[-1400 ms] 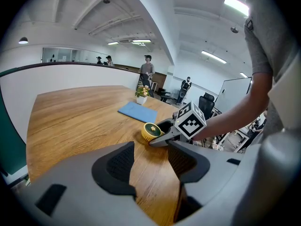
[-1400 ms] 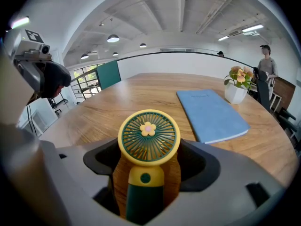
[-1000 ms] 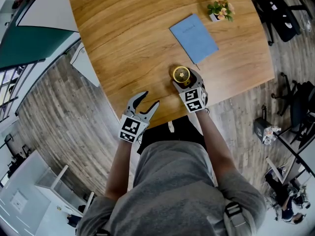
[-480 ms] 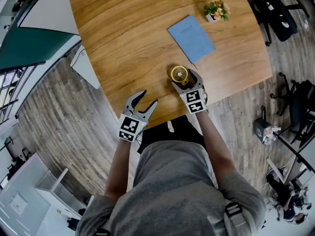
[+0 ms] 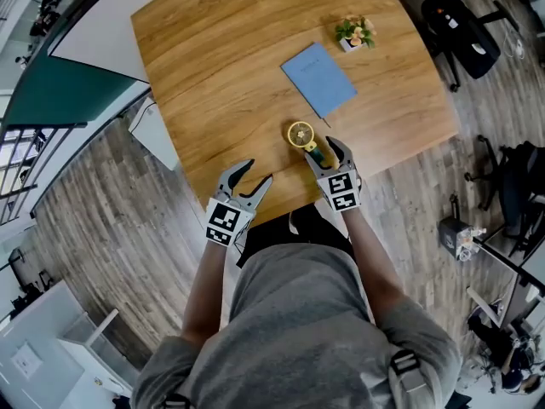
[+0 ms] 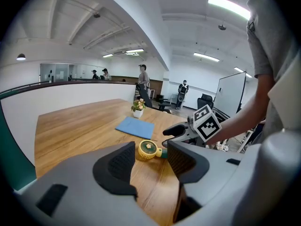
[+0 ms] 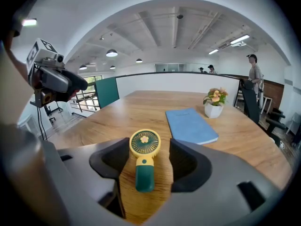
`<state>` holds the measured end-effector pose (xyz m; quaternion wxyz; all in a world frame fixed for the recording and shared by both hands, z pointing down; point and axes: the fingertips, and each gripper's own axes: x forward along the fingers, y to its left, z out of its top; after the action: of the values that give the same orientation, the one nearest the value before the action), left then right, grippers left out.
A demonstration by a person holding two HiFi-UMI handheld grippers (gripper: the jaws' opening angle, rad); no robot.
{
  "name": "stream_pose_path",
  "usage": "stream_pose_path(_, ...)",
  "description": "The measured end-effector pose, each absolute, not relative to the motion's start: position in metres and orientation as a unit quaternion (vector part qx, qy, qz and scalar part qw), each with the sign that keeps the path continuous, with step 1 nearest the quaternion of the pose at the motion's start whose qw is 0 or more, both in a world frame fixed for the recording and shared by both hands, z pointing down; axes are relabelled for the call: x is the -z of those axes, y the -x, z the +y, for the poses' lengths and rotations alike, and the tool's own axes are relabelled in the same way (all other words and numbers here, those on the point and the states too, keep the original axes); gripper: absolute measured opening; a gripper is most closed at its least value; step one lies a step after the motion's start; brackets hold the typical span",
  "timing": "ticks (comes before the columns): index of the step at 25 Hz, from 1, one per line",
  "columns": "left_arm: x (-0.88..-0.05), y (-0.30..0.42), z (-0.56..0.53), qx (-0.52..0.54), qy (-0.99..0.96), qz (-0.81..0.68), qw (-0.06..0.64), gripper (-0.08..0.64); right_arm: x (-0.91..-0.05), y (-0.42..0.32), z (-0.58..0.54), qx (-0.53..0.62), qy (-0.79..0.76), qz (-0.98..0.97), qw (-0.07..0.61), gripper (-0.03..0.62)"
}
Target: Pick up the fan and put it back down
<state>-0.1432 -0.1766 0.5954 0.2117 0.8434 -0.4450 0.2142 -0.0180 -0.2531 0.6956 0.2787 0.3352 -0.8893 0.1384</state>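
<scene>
Fan (image 5: 300, 134) lying flat on table (image 5: 230, 75) at frame centre, right gripper (image 5: 327, 150) just below it, jaws just been closing, apart either side of the handle without touching, left gripper (image 5: 247, 177) lower left, jaws open and empty

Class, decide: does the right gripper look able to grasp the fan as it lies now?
Probably yes. The fan lies flat on the table, handle toward the right gripper, lined up between its jaws, which have just been closing yet stand clear of it. Nothing blocks the way.
</scene>
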Motion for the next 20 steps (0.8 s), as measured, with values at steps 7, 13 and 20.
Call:
stream_pose_path(7,-0.552,0.122,-0.181,-0.174,-0.852,-0.46,0.178,0.199,-0.641,-0.018,-0.237,-0.121,-0.357,-0.898,0.227,0.039)
stream_pose_path(13,-0.531,0.103,-0.164,-0.169,-0.861,-0.453,0.16,0.078,-0.62,-0.044,-0.215,-0.122,-0.352,-0.903,0.213,0.006)
stream_pose_path(20,-0.524,0.093,-0.145,-0.183,-0.851,-0.471,0.145,0.027,-0.594,-0.058,-0.194,-0.104,-0.34,-0.915,0.192,0.005)
